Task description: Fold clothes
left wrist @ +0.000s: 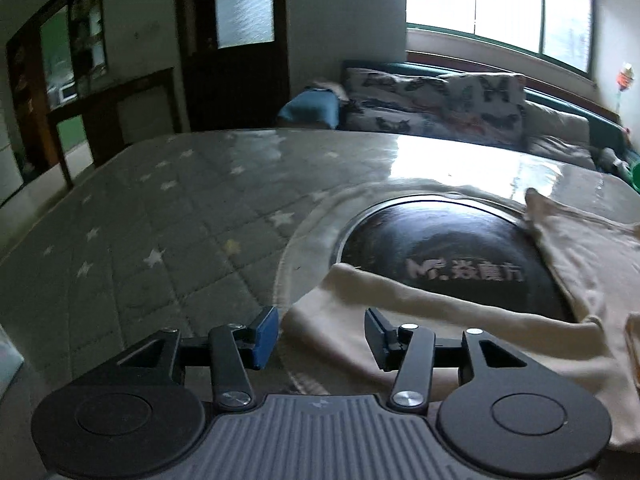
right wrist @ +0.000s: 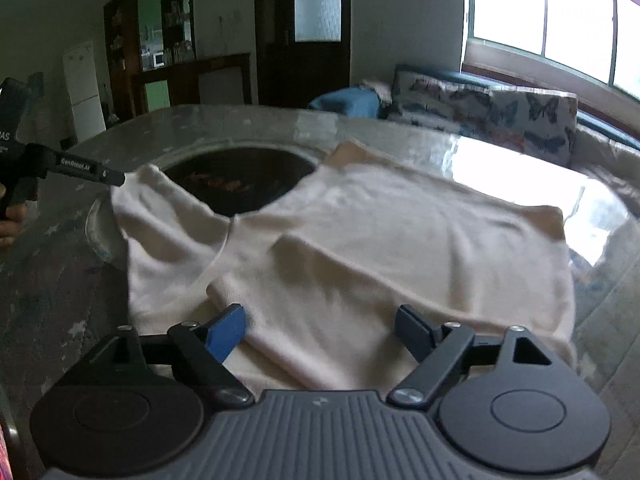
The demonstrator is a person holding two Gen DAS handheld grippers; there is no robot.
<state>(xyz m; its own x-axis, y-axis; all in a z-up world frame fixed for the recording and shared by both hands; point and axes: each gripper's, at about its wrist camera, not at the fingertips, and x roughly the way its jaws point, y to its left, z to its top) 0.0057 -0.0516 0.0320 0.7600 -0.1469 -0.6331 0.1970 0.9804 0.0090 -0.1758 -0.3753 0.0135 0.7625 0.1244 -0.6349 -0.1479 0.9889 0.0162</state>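
Note:
A cream long-sleeved garment (right wrist: 400, 232) lies spread on the glass-topped table (left wrist: 160, 220). One sleeve (right wrist: 304, 304) is folded across its body. The other sleeve (left wrist: 380, 300) stretches out to the left, over the rim of a black round hob (left wrist: 440, 248). My left gripper (left wrist: 320, 336) is open, with the sleeve's end lying just ahead of and between its fingers. In the right wrist view the left gripper's tip (right wrist: 116, 178) sits at the sleeve's cuff. My right gripper (right wrist: 320, 332) is open over the garment's near edge and holds nothing.
The table has a star-patterned cloth under glass, and the hob (right wrist: 240, 180) is set in its middle. A sofa with butterfly cushions (right wrist: 500, 116) stands behind it under a window. A person's hand (right wrist: 10, 220) shows at the left edge. A dark cabinet (left wrist: 132, 108) stands far left.

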